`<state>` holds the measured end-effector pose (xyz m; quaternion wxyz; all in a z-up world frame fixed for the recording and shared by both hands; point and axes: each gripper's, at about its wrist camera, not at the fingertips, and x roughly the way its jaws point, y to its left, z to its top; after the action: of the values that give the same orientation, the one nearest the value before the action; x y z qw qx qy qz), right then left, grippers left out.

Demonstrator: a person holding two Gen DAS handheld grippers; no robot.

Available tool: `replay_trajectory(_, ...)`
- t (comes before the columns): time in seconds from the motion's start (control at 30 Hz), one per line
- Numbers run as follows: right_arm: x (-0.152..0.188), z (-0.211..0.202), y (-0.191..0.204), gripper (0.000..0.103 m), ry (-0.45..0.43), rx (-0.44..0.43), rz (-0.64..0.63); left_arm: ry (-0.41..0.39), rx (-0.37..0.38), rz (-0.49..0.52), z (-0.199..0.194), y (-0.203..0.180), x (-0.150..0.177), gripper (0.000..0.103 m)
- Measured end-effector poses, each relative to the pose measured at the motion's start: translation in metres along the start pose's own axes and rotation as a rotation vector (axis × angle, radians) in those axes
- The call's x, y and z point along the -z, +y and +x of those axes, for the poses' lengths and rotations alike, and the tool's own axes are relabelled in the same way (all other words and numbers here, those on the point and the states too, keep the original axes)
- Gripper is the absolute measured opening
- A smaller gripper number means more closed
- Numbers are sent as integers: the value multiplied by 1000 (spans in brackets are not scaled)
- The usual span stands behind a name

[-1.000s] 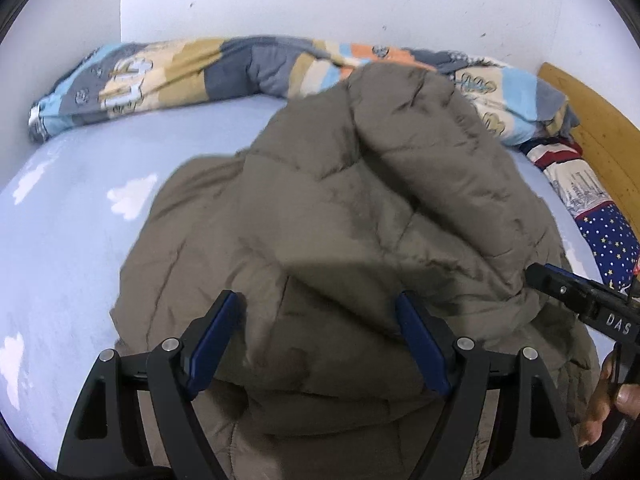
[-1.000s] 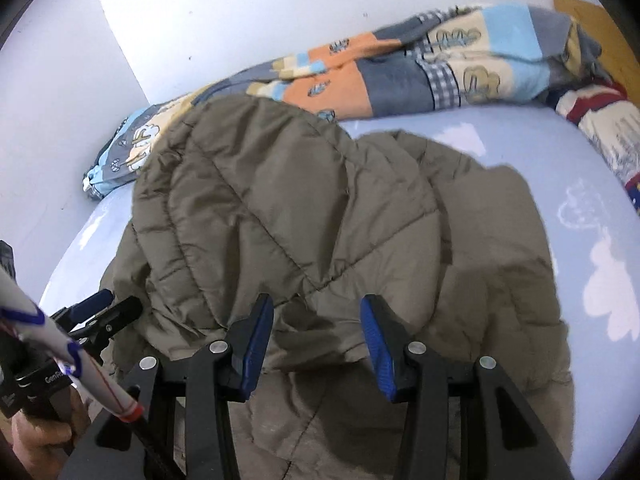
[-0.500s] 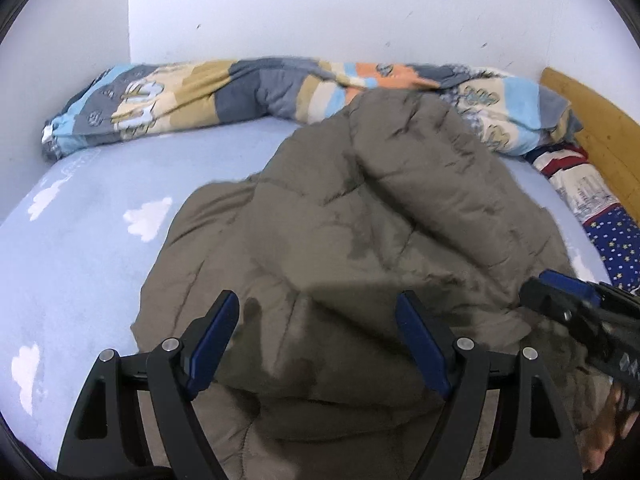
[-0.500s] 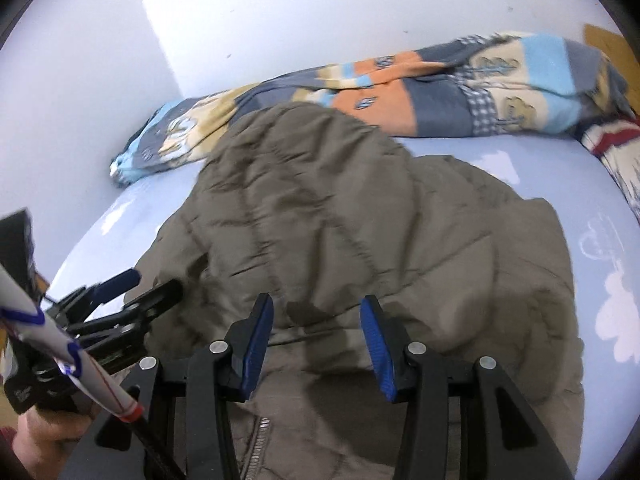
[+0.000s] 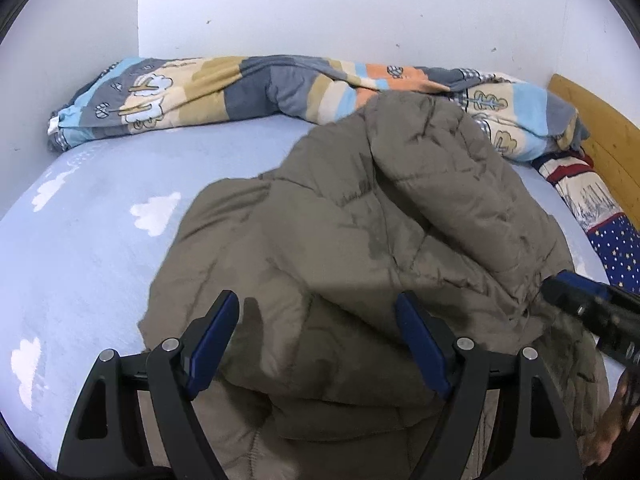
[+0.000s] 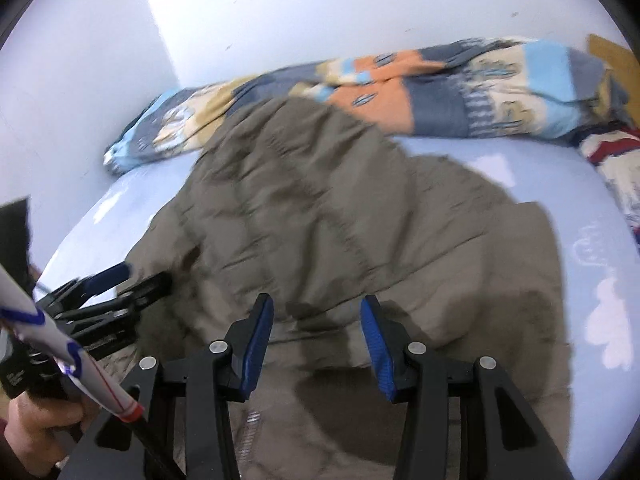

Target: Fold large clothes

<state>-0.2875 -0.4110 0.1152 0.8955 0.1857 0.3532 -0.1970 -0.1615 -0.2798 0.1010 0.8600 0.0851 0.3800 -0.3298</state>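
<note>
One olive quilted jacket [image 5: 360, 240] on one bed [image 5: 88, 248]; two grippers, left gripper [image 5: 316, 332] and right gripper [image 6: 316, 332], both with jaws apart, gripping nothing.

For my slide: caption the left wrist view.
Open left gripper above a rumpled olive quilted jacket on a cloud-print bed sheet.

Each gripper is a black plastic frame with two angled fingers lined with dark blue pads. On the left gripper [image 5: 318, 322] round silver screws sit at the finger joints, with triangular cut-outs in the outer arms. The right gripper [image 6: 317, 322] has the same build, its pads [image 6: 376, 344] finely ribbed. Beside it runs a white rod [image 6: 60, 354] with blue lines and a red band. A dark red sleeve [image 6: 6, 446] shows at the wrist.
</note>
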Motion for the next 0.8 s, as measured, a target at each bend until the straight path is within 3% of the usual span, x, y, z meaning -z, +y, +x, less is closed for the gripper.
replay_trajectory(0.17, 2, 11, -28, 49, 43, 36, 90, 56, 3, -4, 12, 2, 4, 80)
replay_trajectory(0.33, 5, 28, -27, 50, 91, 27, 84, 60, 8, 3, 13, 1, 5, 80)
replay_trajectory(0.8, 3, -13, -4, 49, 43, 8, 30, 2, 18, 12, -22, 3, -3, 80)
